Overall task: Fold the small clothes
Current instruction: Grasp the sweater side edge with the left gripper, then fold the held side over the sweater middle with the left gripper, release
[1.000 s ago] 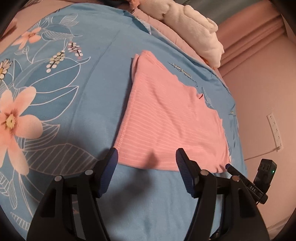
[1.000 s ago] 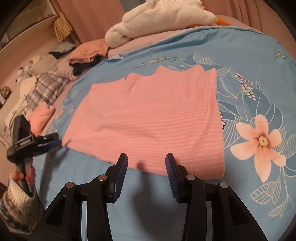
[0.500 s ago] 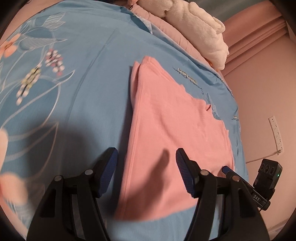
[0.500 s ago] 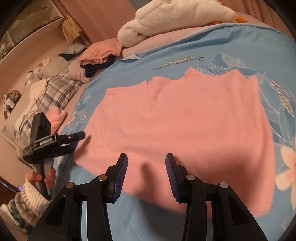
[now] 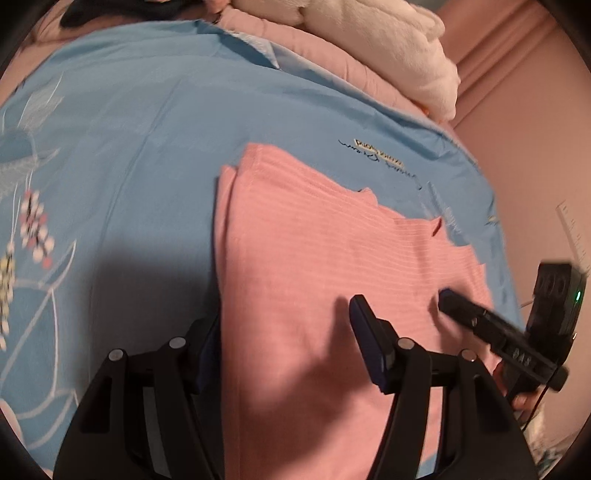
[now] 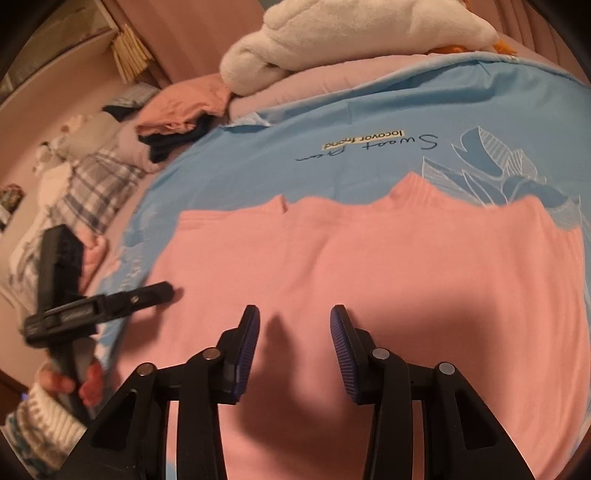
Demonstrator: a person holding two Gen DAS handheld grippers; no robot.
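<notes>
A pink ribbed top (image 5: 314,258) lies spread flat on the blue floral bedspread (image 5: 147,147), its neckline toward the pillows. My left gripper (image 5: 284,325) hovers open over the top's left side, and the garment's left edge runs right beside its left finger. In the right wrist view the same top (image 6: 369,258) fills the middle. My right gripper (image 6: 294,317) stands open above the top's near half, with nothing pinched. A hand in a knit sleeve holds the left gripper (image 6: 159,291) at the top's left edge.
A white fluffy blanket (image 6: 351,33) sits on pink bedding at the head of the bed. Folded clothes (image 6: 177,114) and a plaid cloth (image 6: 92,177) lie off the bedspread's far left. A power strip (image 5: 574,236) is on the wall to the right.
Both grippers have slid forward from the near hem onto the pink top, which now lies under their fingertips. The jaws stay about as wide as before.
</notes>
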